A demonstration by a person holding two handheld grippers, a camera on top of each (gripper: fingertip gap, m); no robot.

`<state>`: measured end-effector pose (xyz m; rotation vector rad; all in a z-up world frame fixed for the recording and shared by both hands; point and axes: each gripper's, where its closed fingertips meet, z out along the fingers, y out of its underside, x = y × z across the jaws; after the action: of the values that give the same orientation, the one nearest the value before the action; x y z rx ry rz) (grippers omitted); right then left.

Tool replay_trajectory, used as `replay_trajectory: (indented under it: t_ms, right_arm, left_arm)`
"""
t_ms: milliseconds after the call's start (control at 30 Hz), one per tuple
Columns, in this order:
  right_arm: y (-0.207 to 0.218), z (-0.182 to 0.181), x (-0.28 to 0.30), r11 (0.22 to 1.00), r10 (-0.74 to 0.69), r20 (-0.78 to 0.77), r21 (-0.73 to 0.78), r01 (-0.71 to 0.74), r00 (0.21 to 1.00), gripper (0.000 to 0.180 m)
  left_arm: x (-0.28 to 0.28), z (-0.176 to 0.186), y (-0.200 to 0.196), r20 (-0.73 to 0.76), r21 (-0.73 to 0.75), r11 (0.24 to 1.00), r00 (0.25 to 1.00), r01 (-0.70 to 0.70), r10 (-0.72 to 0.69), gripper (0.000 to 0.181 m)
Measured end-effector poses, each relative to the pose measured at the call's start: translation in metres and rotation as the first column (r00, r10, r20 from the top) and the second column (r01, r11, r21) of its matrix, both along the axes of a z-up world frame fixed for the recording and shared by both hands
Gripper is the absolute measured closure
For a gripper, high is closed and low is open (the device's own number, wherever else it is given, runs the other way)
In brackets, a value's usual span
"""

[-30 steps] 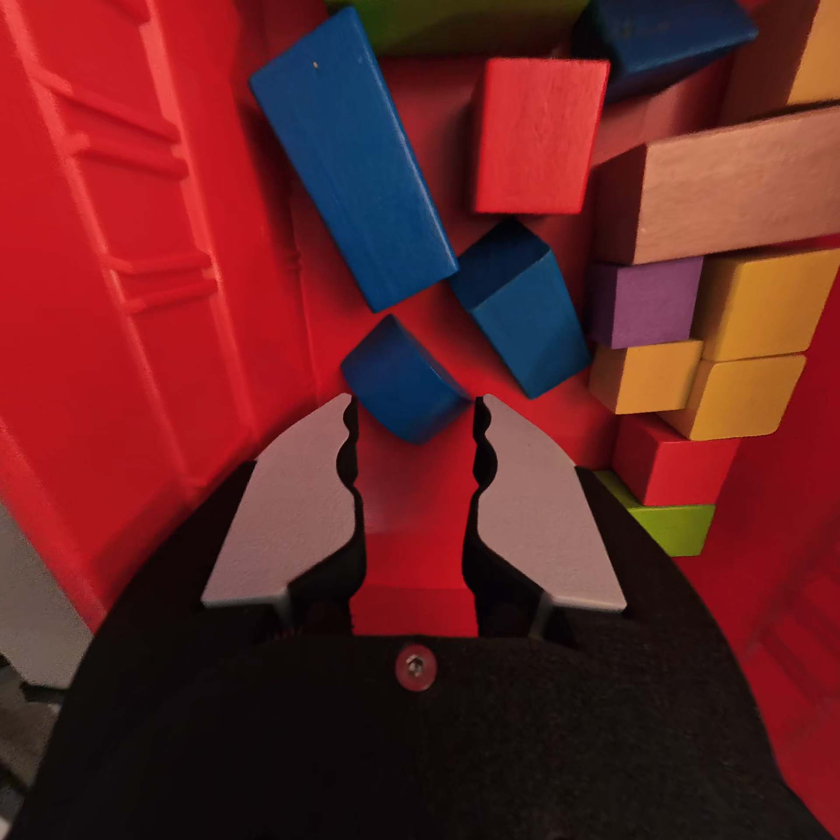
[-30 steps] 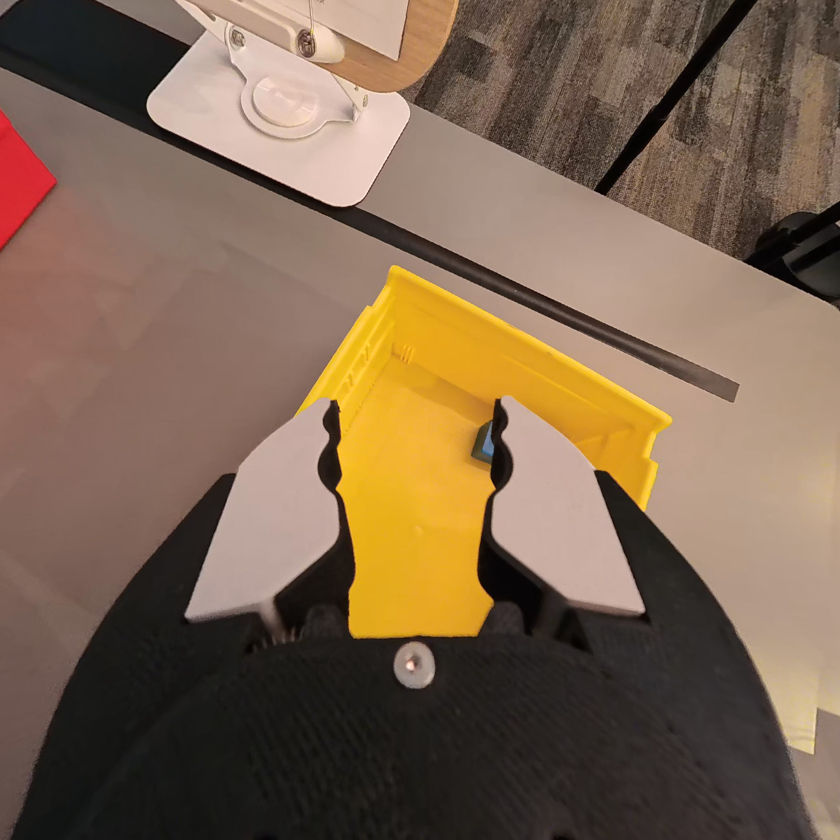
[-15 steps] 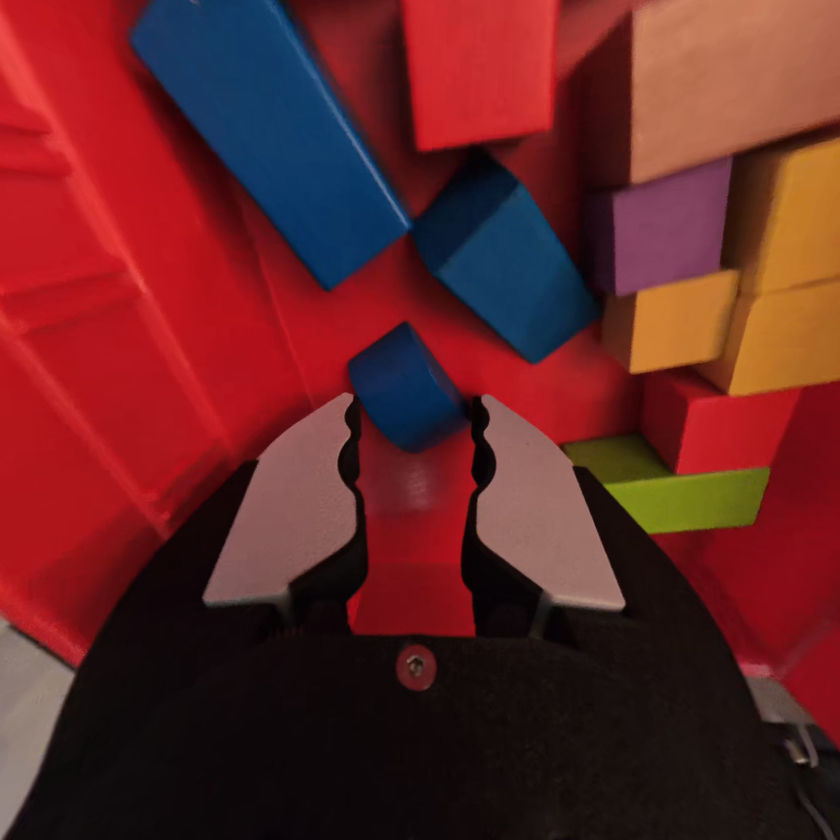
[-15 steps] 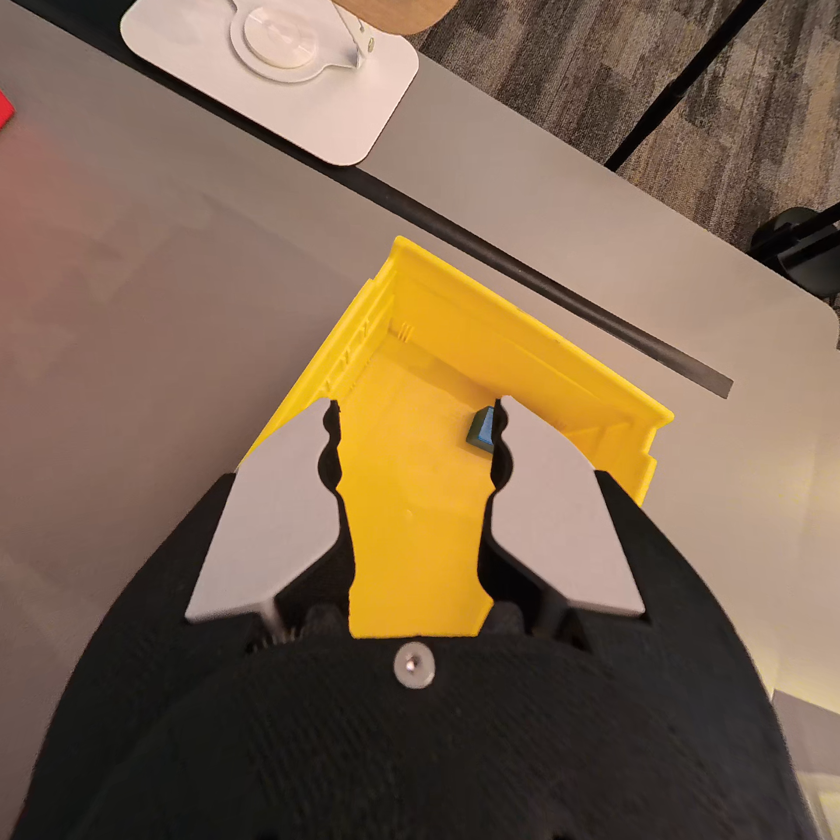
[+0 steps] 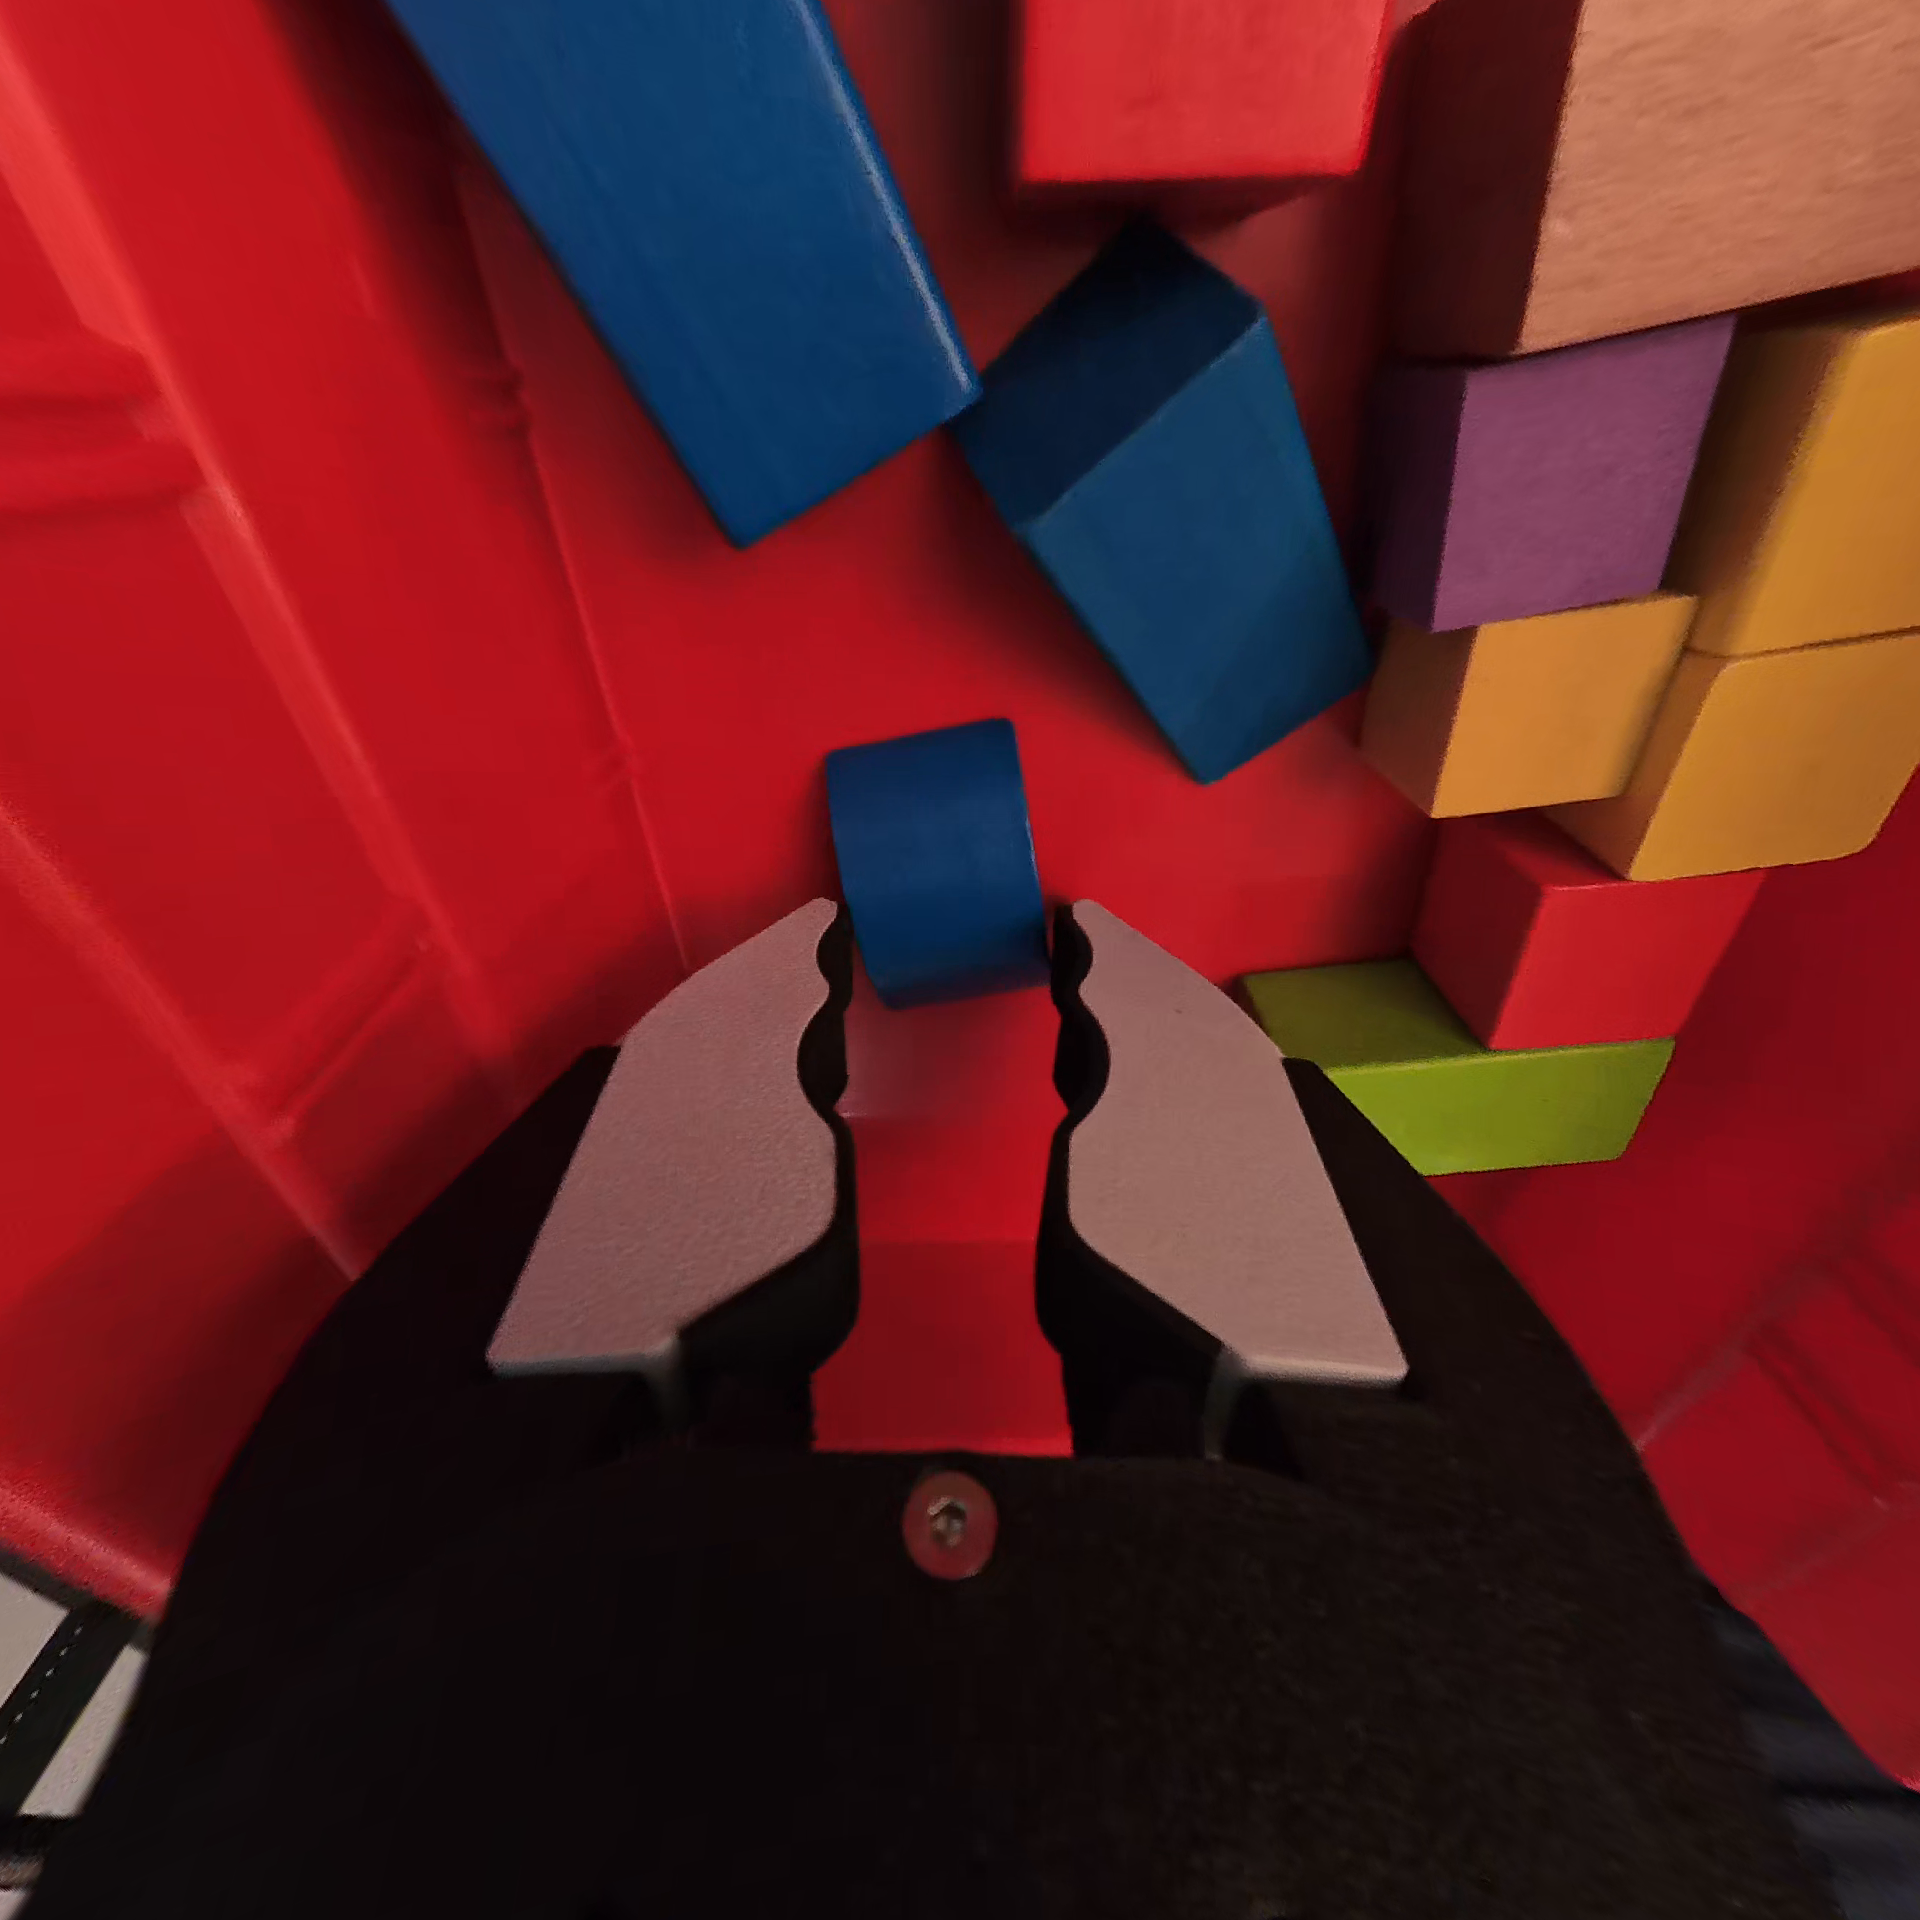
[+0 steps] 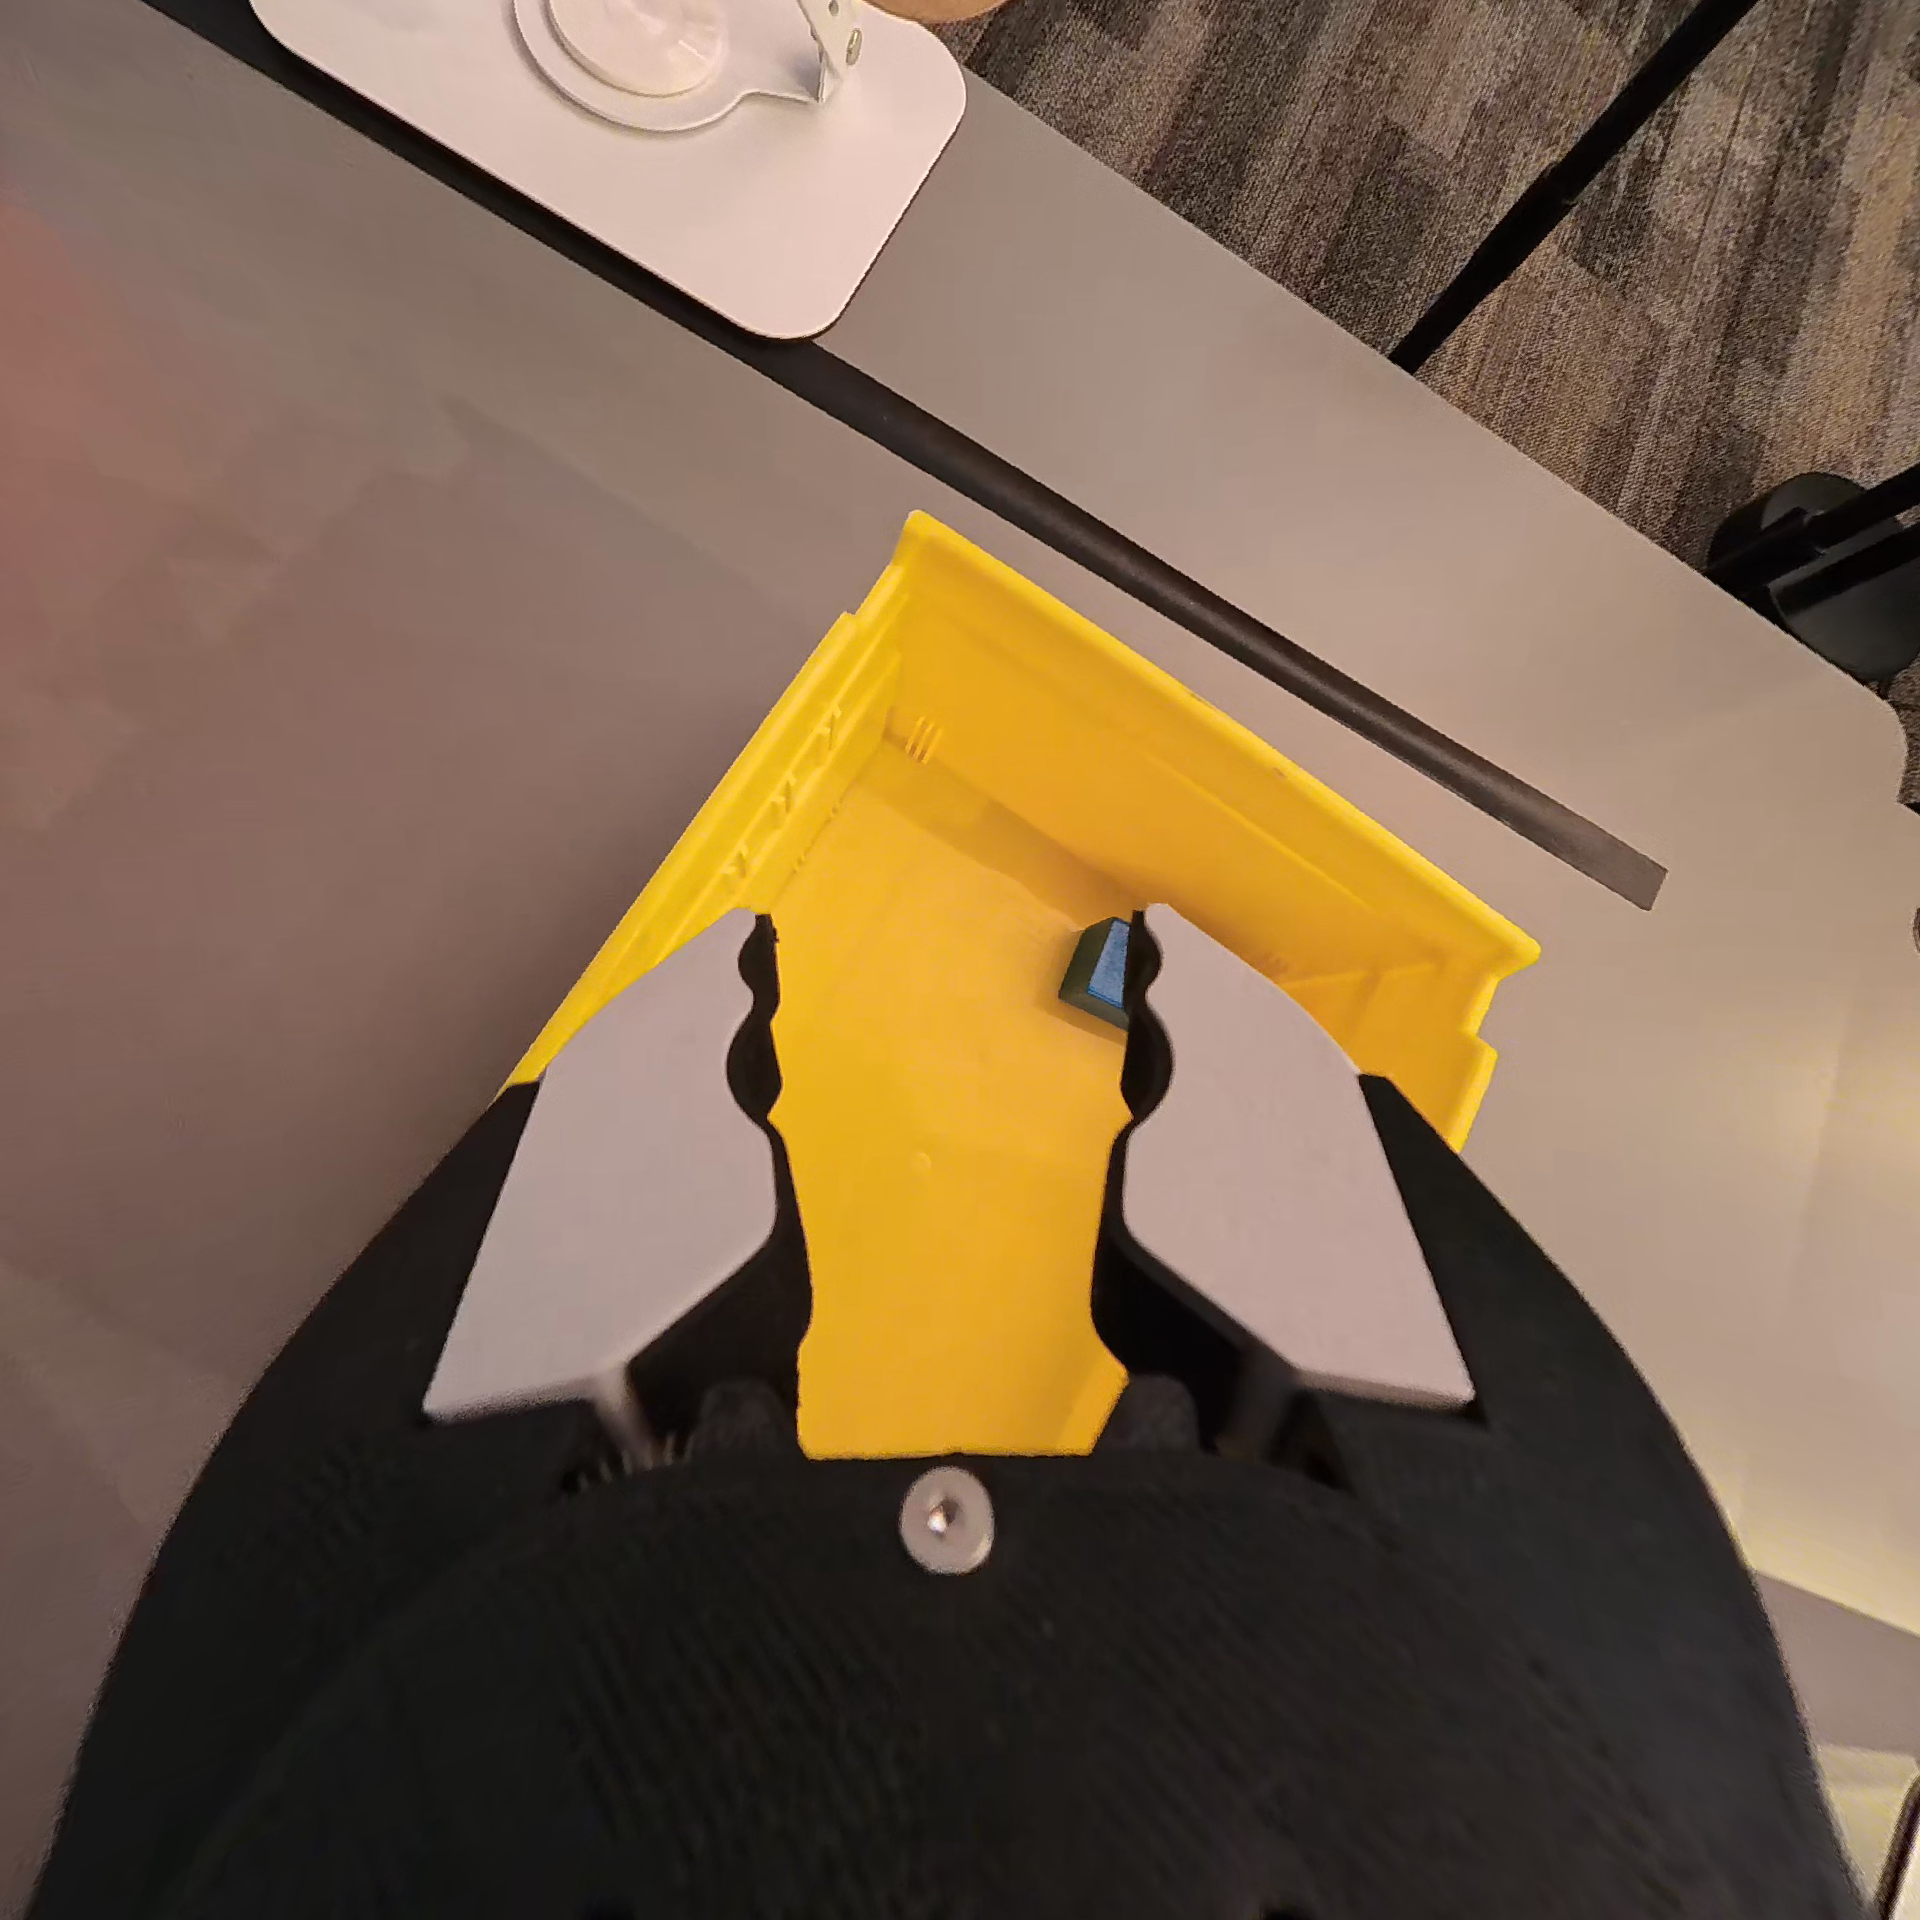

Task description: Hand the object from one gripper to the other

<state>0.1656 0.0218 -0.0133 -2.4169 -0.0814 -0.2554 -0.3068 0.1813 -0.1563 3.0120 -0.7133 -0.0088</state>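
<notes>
Jaws of the left gripper (image 5: 943,914) stand apart, straddling the near end of a small blue block (image 5: 935,862) that lies on the floor of a red bin (image 5: 260,727). The block's sides sit just inside both fingertips; contact cannot be confirmed, and no clamping is evident. Beyond the jaws lie a long blue block (image 5: 686,229) and a second blue block (image 5: 1164,540); to the right of the jaws are a green block (image 5: 1455,1091), red, orange and purple blocks, all apart from the target.

Jaws of the right gripper (image 6: 951,920) are likewise apart and empty, poised above a yellow bin (image 6: 1143,748) on a grey table (image 6: 364,520). Another small blue piece (image 6: 1101,971) rests on that bin's floor, partly hidden by the right-hand fingertip.

Assessment: the step in hand appears to be the first pickup, with the handover itself not yet begun. Recommended practice: advance the left jaws slightly farther so more of the block sits between the pads, keep it centred, then close squarely on its flat sides. The rounded top may slip if gripped near the edge. Lift straight out, clear of the bin wall to the left, leaving one end exposed for the right gripper to take.
</notes>
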Motion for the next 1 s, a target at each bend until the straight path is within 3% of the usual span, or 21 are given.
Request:
replay_trajectory:
  t_ms: [167,300,433,500,567,667,733,767,867,1000]
  right_arm:
    - [0.0,-0.001,0.0,1.0,0.006,0.011,-0.011,-0.006,1.0,0.114]
    - [0.002,0.006,0.001,1.0,0.001,0.041,0.019,-0.002,0.999,0.115]
    - [0.014,0.037,-0.009,0.982,0.049,0.116,0.175,-0.069,0.992,0.117]
    - [0.024,0.066,-0.03,0.928,0.13,0.213,0.316,-0.194,0.968,0.117]
    - [0.027,0.091,-0.066,0.83,0.245,0.295,0.428,-0.358,0.923,0.115]
    - [0.017,0.114,-0.146,0.571,0.472,0.414,0.53,-0.627,0.779,0.107]
    - [0.007,0.121,-0.194,0.411,0.549,0.486,0.551,-0.726,0.68,0.107]
    - [0.002,0.121,-0.216,0.346,0.581,0.505,0.557,-0.755,0.639,0.107]
    - [-0.01,0.115,-0.269,0.203,0.665,0.523,0.559,-0.804,0.532,0.107]
    - [-0.016,0.111,-0.293,0.137,0.663,0.567,0.551,-0.823,0.49,0.106]
  left_arm:
    - [-0.002,0.005,0.007,-0.044,0.052,0.997,0.998,0.054,-0.051,0.146]
    - [0.002,0.031,0.012,0.007,0.14,0.987,0.997,0.076,-0.078,0.146]
    - [0.021,0.088,0.003,0.222,0.271,0.957,0.961,0.1,-0.163,0.146]
    - [0.052,0.127,-0.012,0.429,0.35,0.926,0.854,0.145,-0.296,0.146]
    - [0.088,0.168,-0.041,0.632,0.405,0.891,0.641,0.207,-0.436,0.146]
    - [0.126,0.217,-0.094,0.815,0.425,0.849,0.274,0.316,-0.51,0.146]
    - [0.142,0.236,-0.12,0.873,0.41,0.832,0.104,0.375,-0.477,0.146]
    - [0.149,0.241,-0.131,0.889,0.402,0.821,0.04,0.405,-0.456,0.146]
    - [0.164,0.246,-0.157,0.909,0.386,0.783,-0.055,0.487,-0.414,0.146]
    - [0.174,0.247,-0.185,0.923,0.364,0.725,-0.119,0.584,-0.367,0.146]
